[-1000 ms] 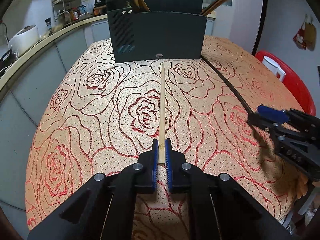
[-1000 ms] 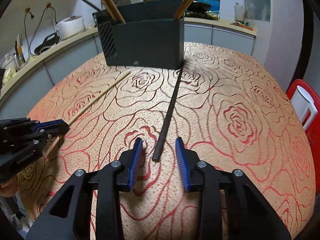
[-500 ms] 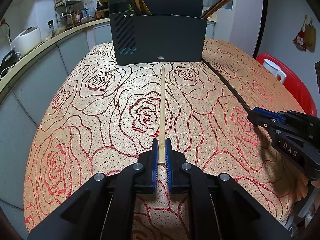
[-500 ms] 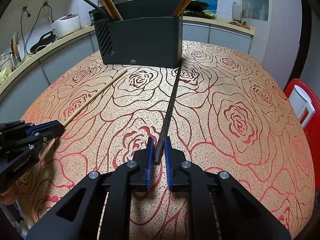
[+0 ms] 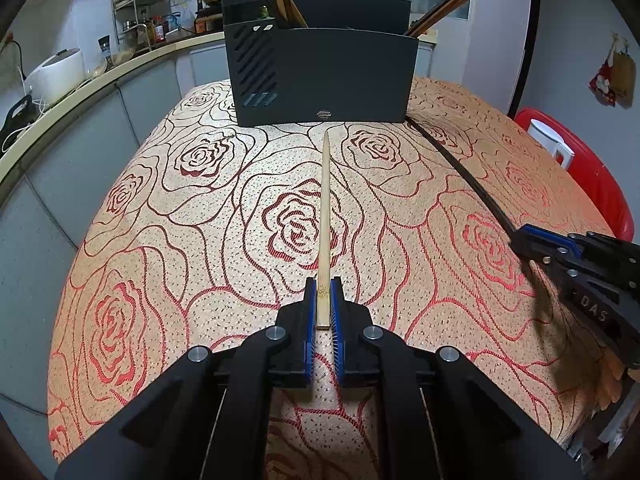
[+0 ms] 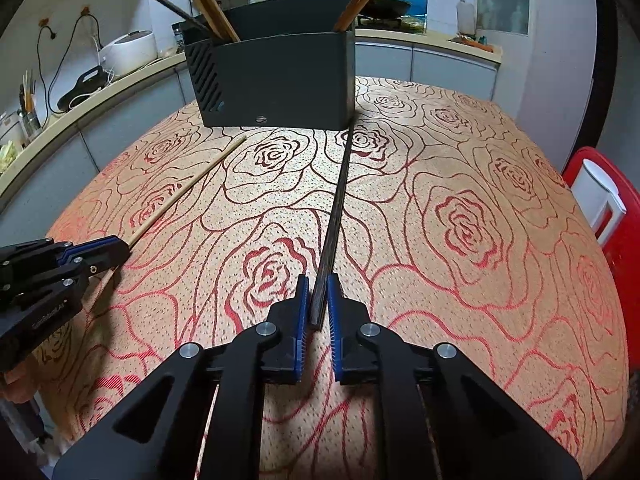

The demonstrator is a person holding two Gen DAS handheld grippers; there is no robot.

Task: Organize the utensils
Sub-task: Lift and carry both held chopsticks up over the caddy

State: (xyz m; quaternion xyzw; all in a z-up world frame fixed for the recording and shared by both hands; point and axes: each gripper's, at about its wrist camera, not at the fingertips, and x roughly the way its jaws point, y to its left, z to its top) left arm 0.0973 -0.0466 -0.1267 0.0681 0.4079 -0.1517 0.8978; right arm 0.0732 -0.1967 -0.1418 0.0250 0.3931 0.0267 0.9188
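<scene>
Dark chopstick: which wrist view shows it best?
Right wrist. The dark chopstick runs down the middle of the frame, from the holder to the right gripper, which is shut on its near end. The left wrist view shows it only at the right side, at an angle, its near end hidden by that gripper.

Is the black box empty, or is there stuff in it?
Not empty. The black box stands upright with wooden chopsticks poking out of its top. How full it is, cannot tell.

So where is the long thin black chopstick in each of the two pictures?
Left wrist view: black chopstick runs diagonally at right, into the right gripper.
Right wrist view: it runs up the centre, from between the jaws.
Shared landmark: dark rectangular utensil holder, touching the chopstick's far tip.
</scene>
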